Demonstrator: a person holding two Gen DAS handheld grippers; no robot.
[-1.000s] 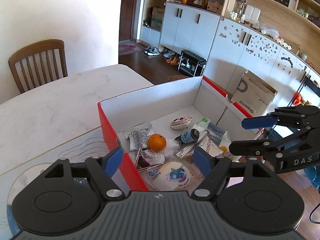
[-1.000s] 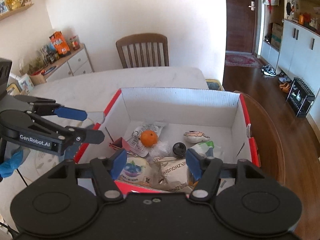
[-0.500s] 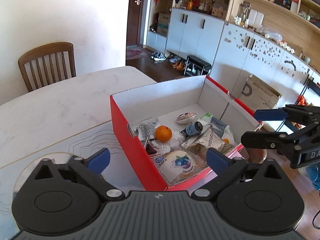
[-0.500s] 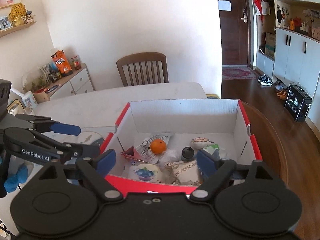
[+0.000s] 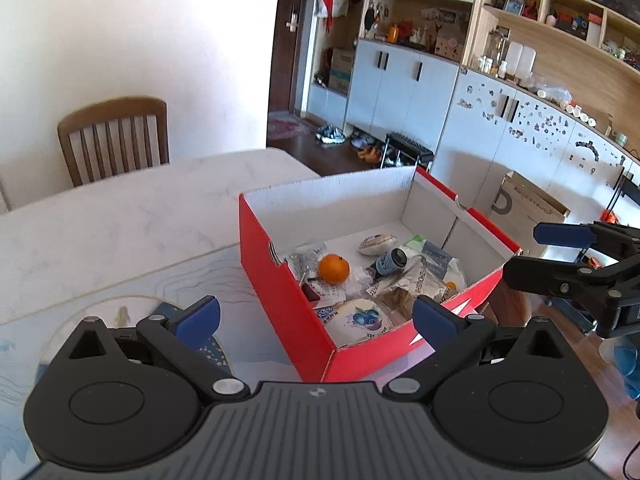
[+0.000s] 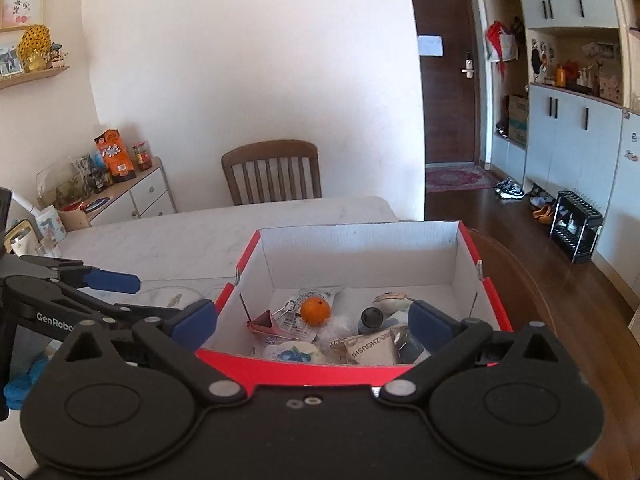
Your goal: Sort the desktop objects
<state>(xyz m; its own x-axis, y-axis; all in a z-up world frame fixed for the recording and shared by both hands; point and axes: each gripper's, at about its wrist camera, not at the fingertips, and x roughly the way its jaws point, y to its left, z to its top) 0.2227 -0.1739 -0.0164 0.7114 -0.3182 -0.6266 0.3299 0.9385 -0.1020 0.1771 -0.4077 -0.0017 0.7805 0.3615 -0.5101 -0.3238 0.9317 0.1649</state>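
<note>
We see both the left gripper (image 5: 316, 318) and right gripper (image 6: 314, 320) spread wide, their jaws having just been opening, gripping nothing. The box (image 6: 468, 248) wall hides part of the crowded packets (image 6: 370, 350); their labels stay unreadable.

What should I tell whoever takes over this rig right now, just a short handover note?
Left gripper: open, jaws have just been opening, nothing between them.
Right gripper: open, just opened too, empty.
Red box sits on the marble table. Inside: orange, small dark bottle, blueberry packet, other wrappers.
Done: items appear gathered in the box.
Left: little visible loose on the table; check for leftovers outside the views.
</note>
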